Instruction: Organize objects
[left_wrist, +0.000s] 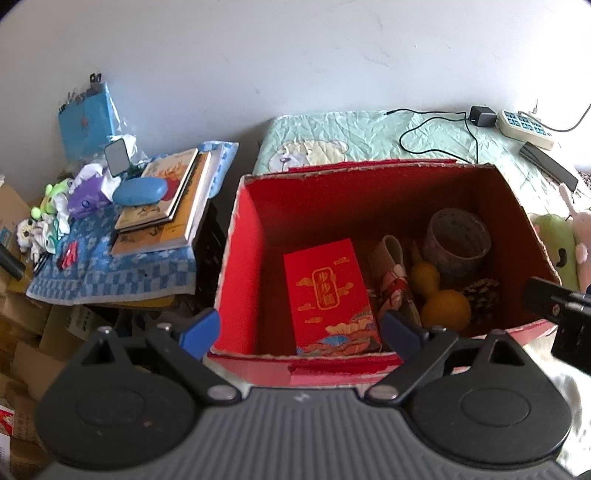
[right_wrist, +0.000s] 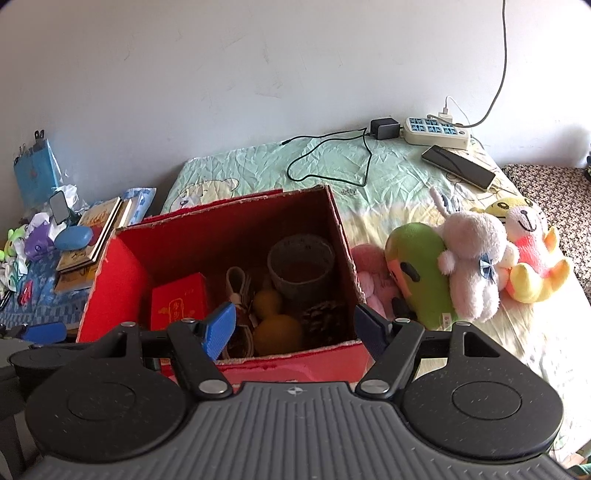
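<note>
An open red cardboard box (left_wrist: 243, 258) (right_wrist: 118, 273) stands on the bed. Inside lie a red packet (left_wrist: 328, 291) (right_wrist: 177, 299), a yellow gourd (left_wrist: 441, 299) (right_wrist: 275, 321), a grey cup (left_wrist: 456, 242) (right_wrist: 301, 266), a pine cone (left_wrist: 480, 293) (right_wrist: 321, 314) and a rolled patterned item (left_wrist: 393, 273). My left gripper (left_wrist: 299, 328) hangs open over the box's near rim, holding nothing. My right gripper (right_wrist: 295, 325) is open too, above the same rim. Plush toys lie right of the box: a green one (right_wrist: 421, 269), a white rabbit (right_wrist: 472, 258), a yellow-pink one (right_wrist: 532, 251).
A side table with a blue cloth (left_wrist: 110, 273) carries books (left_wrist: 166, 199), a blue case (left_wrist: 140, 190) and small toys. On the bed's far side lie a power strip (right_wrist: 436, 131), an adapter with cable (right_wrist: 384, 127) and a phone (right_wrist: 458, 166). Cardboard boxes (left_wrist: 22, 332) are stacked at lower left.
</note>
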